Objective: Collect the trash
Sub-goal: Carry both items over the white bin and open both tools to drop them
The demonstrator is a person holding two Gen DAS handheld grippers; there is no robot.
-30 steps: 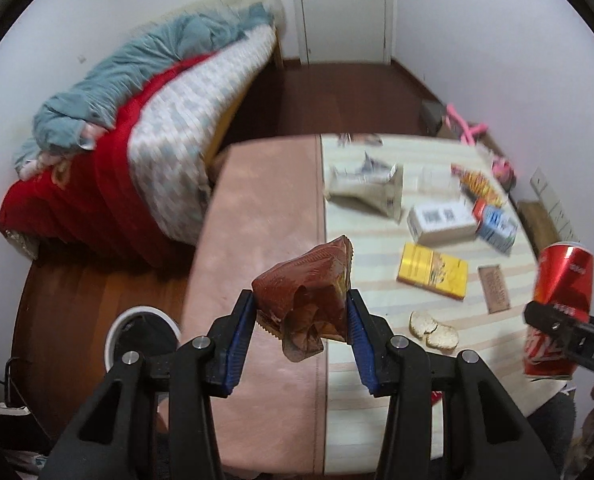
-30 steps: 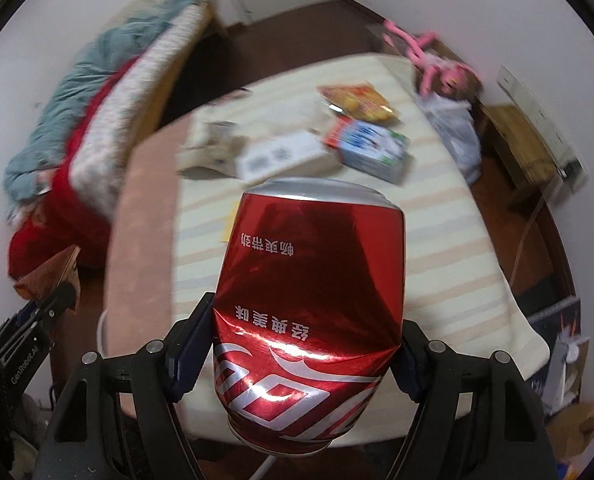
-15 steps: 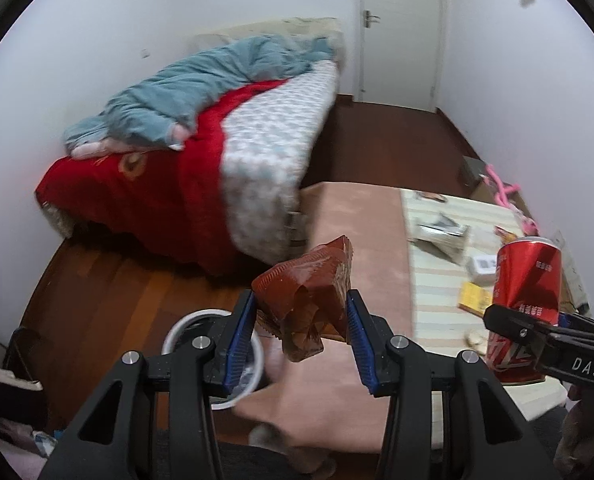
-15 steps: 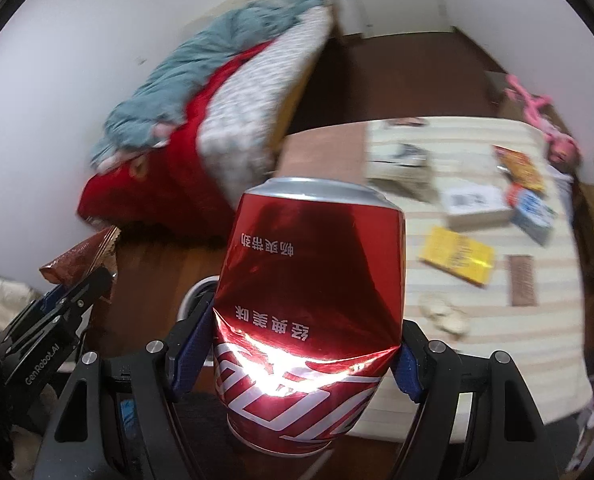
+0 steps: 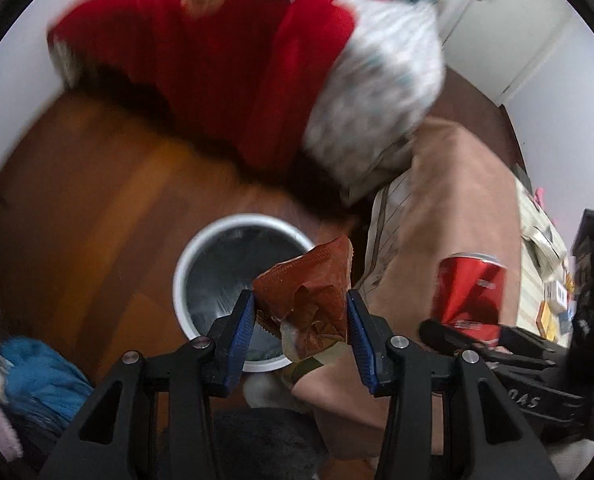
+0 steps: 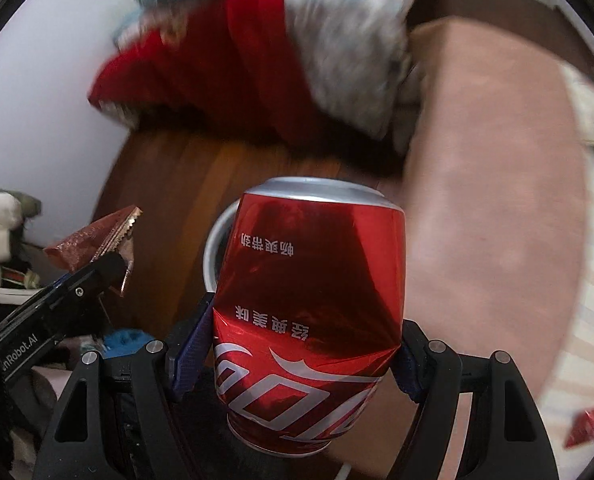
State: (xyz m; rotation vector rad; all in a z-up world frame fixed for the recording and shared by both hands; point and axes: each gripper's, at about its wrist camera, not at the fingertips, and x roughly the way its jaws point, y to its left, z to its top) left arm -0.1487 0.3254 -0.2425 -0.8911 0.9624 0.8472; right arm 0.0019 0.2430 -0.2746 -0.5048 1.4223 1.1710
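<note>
Grip: left hand-held gripper [image 5: 300, 322] clenched on a brown wrapper [image 5: 311, 294], right hand-held gripper [image 6: 299, 356] clamped on a dented red can [image 6: 309, 312].
Bin: white-rimmed bin [image 5: 201, 256] on the floor, below both.
Risk: can may clip the rim and roll away.
Around: worktop [image 5: 457, 208] edge crowds the right, bed [image 5: 257, 72] beyond.

The left gripper [image 5: 301, 320] points steeply downward, its blue-padded jaws closed partway and pressing from both sides on a crumpled brown wrapper [image 5: 311, 292]. The right gripper [image 6: 297, 348] tilts down at much the same angle (it appears at the right edge of the left wrist view, close alongside), jaws set wide and clamped on a dented red can [image 6: 309, 312]. Both black finger frames sit level, side by side.
</note>
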